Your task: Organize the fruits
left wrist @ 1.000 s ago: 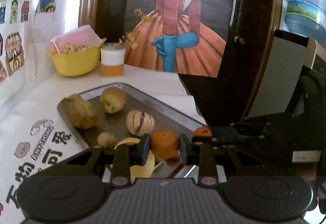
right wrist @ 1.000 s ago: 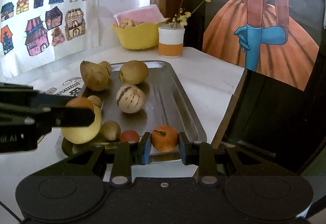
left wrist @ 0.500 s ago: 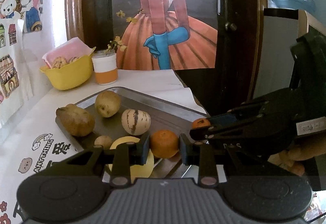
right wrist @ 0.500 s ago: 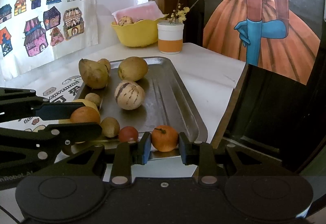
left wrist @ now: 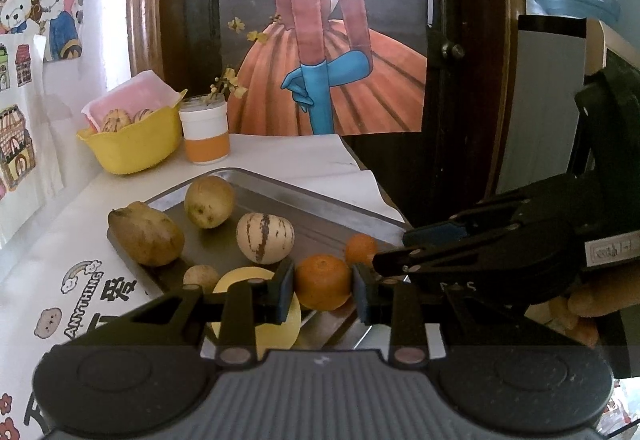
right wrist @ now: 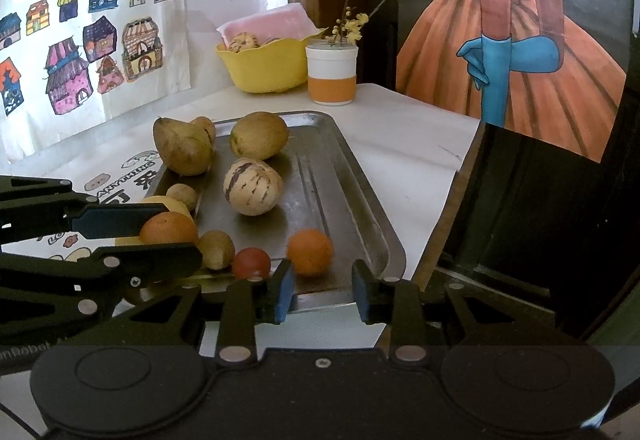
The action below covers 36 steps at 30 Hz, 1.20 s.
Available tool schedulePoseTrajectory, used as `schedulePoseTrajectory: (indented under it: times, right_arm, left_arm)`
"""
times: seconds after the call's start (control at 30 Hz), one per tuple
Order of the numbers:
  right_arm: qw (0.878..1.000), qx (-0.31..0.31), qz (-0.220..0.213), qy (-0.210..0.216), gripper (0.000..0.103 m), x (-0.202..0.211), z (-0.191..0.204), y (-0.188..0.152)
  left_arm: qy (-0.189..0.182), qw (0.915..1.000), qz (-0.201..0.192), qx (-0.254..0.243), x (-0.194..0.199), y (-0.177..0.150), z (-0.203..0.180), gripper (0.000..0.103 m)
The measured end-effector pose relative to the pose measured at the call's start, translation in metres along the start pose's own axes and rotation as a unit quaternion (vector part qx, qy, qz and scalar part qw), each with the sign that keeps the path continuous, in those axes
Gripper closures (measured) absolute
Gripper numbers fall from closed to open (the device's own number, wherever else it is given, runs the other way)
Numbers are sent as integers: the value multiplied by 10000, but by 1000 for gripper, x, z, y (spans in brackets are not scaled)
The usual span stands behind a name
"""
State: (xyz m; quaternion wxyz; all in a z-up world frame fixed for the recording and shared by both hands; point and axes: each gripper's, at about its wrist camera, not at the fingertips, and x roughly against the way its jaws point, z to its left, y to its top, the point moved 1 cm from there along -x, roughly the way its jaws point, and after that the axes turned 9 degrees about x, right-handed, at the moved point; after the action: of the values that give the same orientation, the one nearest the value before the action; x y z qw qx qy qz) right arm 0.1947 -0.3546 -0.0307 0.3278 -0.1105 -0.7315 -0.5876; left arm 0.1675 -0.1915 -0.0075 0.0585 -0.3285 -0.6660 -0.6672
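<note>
Surface: white table (right wrist: 400,135) bearing one metal tray (right wrist: 352,175).
Fruit: two oranges, one striped melon (right wrist: 253,187) (others brownish).
Left gripper (left wrist: 322,290): clamps an orange (left wrist: 323,282) above the tray.
Right gripper (right wrist: 320,290): fingers parted, second orange (right wrist: 310,246) lying on the tray.

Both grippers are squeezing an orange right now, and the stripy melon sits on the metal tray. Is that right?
Not quite. Only the left gripper squeezes an orange. In the right wrist view, the right gripper is open, and the other orange sits free on the metal tray. The stripy melon is on the tray.
</note>
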Motion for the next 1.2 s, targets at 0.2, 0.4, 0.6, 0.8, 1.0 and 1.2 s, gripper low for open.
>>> schedulePoseTrajectory:
  times: [0.2, 0.4, 0.6, 0.8, 1.0, 1.2]
  right_arm:
    - [10000, -47, -17, -47, 61, 3, -1, -2]
    - [9999, -94, -65, -121, 53, 7, -2, -2]
    - [9995, -173, -146, -210, 44, 14, -3, -3]
    - [9985, -263, -291, -389, 32, 25, -3, -3]
    - [9974, -297, -427, -498, 20, 40, 7, 1]
    - [9959, -270, -597, -626, 9, 63, 27, 4]
  left_arm:
    - [-50, 10000, -1, 79, 0, 0, 3, 66]
    - [-42, 9998, -40, 164, 1, 0, 4, 57]
    - [-111, 9992, -70, 366, 6, 0, 6, 51]
    - [-20, 9969, -263, 744, 17, 3, 17, 37]
    - [160, 9922, -502, 1131, 36, 6, 35, 20]
    - [369, 9864, -726, 1431, 61, 4, 55, 8]
